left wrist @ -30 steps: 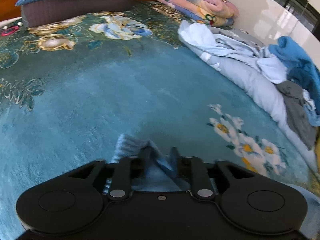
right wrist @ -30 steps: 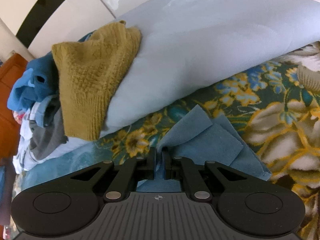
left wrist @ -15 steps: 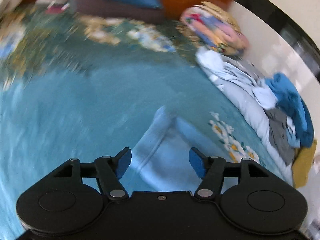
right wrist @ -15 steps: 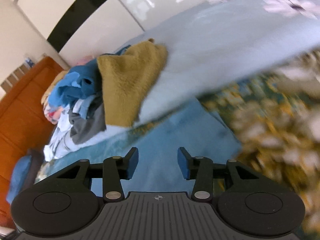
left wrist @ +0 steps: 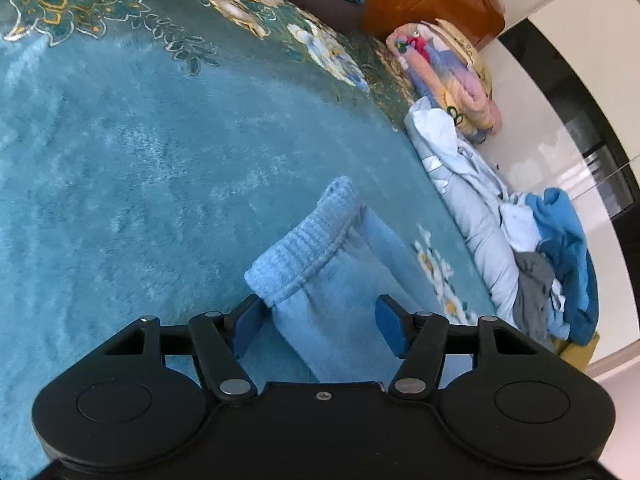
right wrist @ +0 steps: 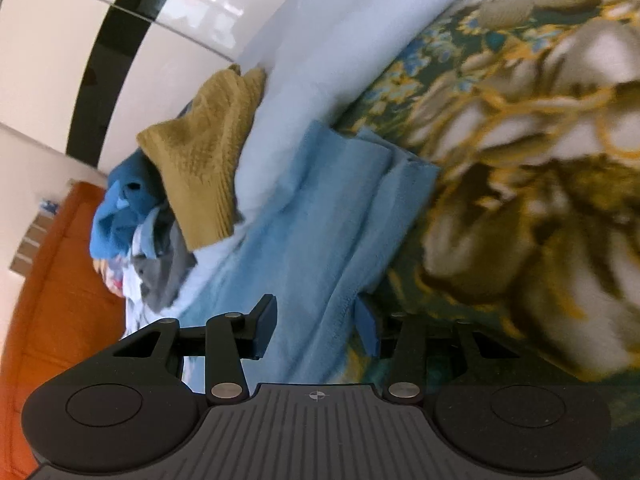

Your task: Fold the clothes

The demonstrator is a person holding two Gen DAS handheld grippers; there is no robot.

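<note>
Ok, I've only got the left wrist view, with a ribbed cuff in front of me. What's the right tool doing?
Observer: The right tool is open. The garment lies between its pads, ungripped.
Operator: How far does that end of the garment reach?
Observer: Its far corner reaches the edge of the pale quilt.
Operator: Anything lying on the quilt there?
Observer: A mustard knit drapes over the quilt's end, next to the clothes pile.

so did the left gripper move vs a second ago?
Yes. The left gripper let go of the light blue garment, backed off and rolled; the folded floral blanket sits further right now. Its jaws are closing slightly.
</note>
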